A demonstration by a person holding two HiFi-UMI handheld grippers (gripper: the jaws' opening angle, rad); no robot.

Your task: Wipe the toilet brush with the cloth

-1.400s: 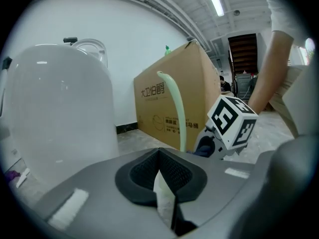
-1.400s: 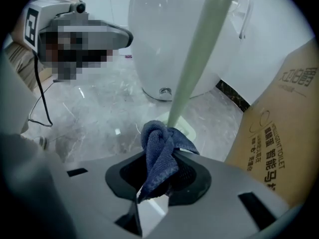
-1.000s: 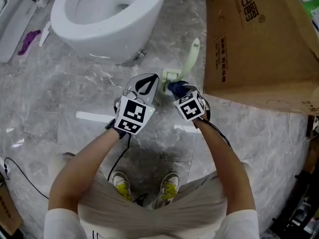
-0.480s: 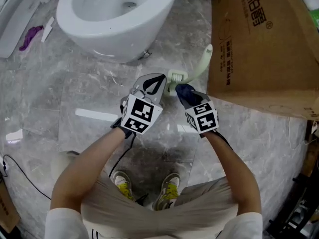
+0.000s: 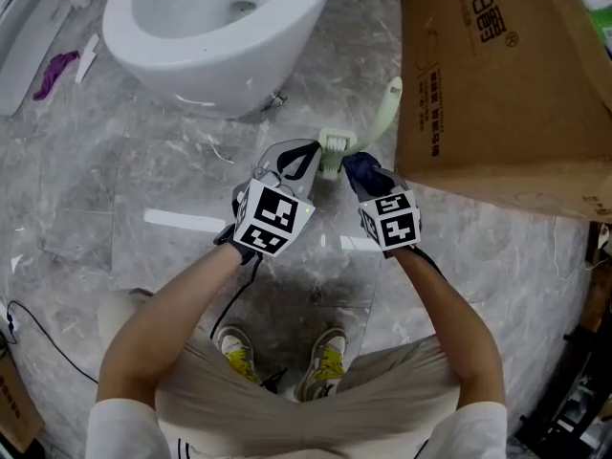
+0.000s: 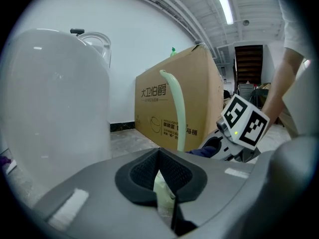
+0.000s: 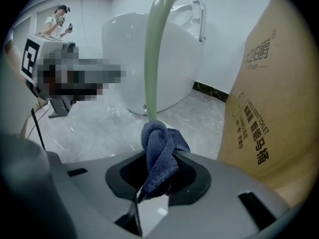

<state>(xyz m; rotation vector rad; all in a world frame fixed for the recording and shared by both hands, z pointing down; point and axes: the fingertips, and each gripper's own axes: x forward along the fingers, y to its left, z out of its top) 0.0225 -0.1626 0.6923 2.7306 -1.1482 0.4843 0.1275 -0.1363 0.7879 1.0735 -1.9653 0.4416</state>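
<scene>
The pale green toilet brush stands tilted on the floor, with its handle leaning toward the cardboard box. My left gripper is shut on its lower head end; the curved handle rises just beyond the jaws. My right gripper is shut on a bunched dark blue cloth. The cloth touches the foot of the handle, to the right of the brush head.
A white toilet stands ahead on the left. A big cardboard box stands close on the right, right behind the brush handle. The floor is grey marble. A purple object lies at far left, and a black cable runs at lower left.
My right gripper has shifted the cloth slightly to the right along the base of the handle. The left gripper keeps its hold on the brush in the same place.
</scene>
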